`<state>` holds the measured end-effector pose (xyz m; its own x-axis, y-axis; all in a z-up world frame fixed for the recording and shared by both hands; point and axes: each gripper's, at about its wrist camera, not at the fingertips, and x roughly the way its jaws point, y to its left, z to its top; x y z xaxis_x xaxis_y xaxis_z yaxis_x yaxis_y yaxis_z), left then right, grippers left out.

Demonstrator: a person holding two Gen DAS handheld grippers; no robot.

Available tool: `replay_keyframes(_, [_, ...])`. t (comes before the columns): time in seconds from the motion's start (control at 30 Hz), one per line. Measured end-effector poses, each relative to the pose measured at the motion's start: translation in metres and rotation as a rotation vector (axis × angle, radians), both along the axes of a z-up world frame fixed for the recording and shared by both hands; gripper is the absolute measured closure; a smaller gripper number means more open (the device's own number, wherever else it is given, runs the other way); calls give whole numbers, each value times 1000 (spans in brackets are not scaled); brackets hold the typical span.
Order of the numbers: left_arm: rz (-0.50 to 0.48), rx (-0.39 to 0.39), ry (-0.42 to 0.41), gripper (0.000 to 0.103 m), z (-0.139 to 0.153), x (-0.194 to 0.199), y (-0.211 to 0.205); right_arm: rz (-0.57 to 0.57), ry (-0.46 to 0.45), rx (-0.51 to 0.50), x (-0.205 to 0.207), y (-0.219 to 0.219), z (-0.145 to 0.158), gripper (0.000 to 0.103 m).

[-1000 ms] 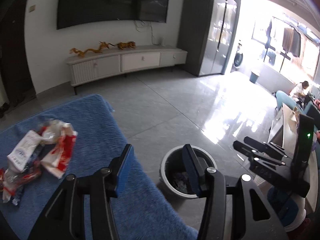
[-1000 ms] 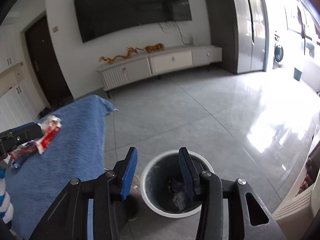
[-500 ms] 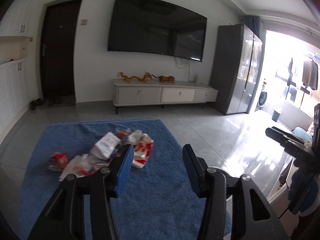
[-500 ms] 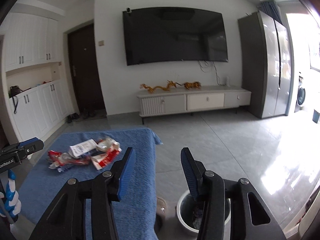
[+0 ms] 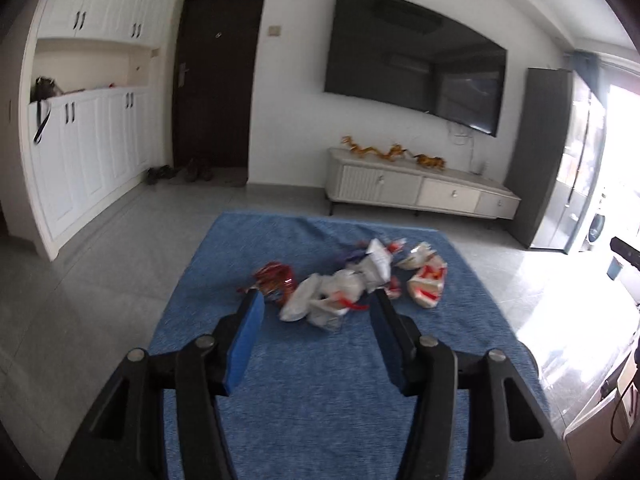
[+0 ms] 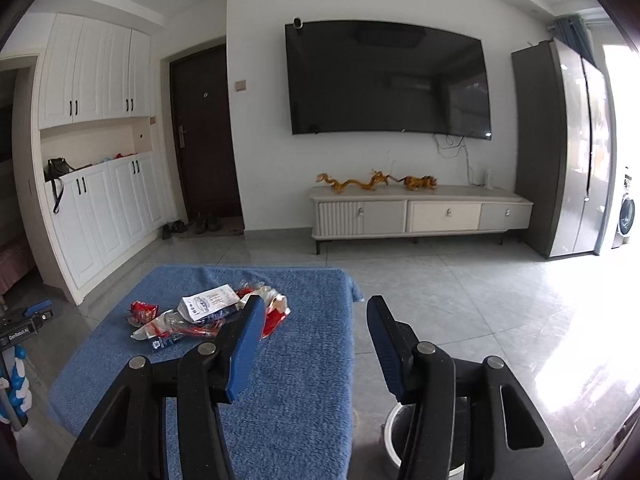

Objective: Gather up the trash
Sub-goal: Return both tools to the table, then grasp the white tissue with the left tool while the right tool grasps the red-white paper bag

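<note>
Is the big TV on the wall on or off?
Off. The TV screen is dark in both views, with no picture on it; only faint reflections of the room show on its glass.

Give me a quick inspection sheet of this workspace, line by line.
Surface: blue cloth covers the table.
Job's things: pile of wrappers on the cloth; trash bin on the floor beside the table, partly hidden.
Clutter: nothing seen.
Grippers: left gripper empty, jaws opening, aimed at the wrappers; right gripper empty, jaws opening.
Cables: wires hang below the television.
Surroundings: tiled floor, white cabinets, dark door, low sideboard.
</note>
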<state>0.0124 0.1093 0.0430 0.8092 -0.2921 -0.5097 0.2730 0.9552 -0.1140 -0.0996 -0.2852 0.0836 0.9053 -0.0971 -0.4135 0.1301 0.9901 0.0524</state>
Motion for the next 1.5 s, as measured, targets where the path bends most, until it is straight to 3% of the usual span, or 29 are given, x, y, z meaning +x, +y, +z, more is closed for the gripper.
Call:
replay_keyframes(0.17, [-38, 18, 73, 48, -28, 30, 5, 33, 64, 27, 38, 3, -21, 52])
replay_keyframes(0.5, [-236, 115, 174, 49, -84, 77, -59, 112, 228, 118, 122, 12, -88, 52])
replay_keyframes(0.63, [-236, 115, 242, 49, -108, 102, -66, 152, 294, 151, 151, 16, -117, 52])
replay_keyframes(0.93, [-212, 111, 307, 49, -138, 145, -71, 200, 398, 250, 204, 18, -170, 52])
replay_keyframes(1.07, [-202, 101, 284, 49, -134, 149, -68, 205, 404, 285, 217, 17, -178, 52])
replay_keyframes(1.23, [-264, 64, 234, 49, -109, 148, -69, 208, 394, 279, 224, 14, -176, 52])
replay_keyframes(1.5, [-299, 69, 280, 49, -113, 175, -85, 206, 398, 318, 236, 7, -182, 52])
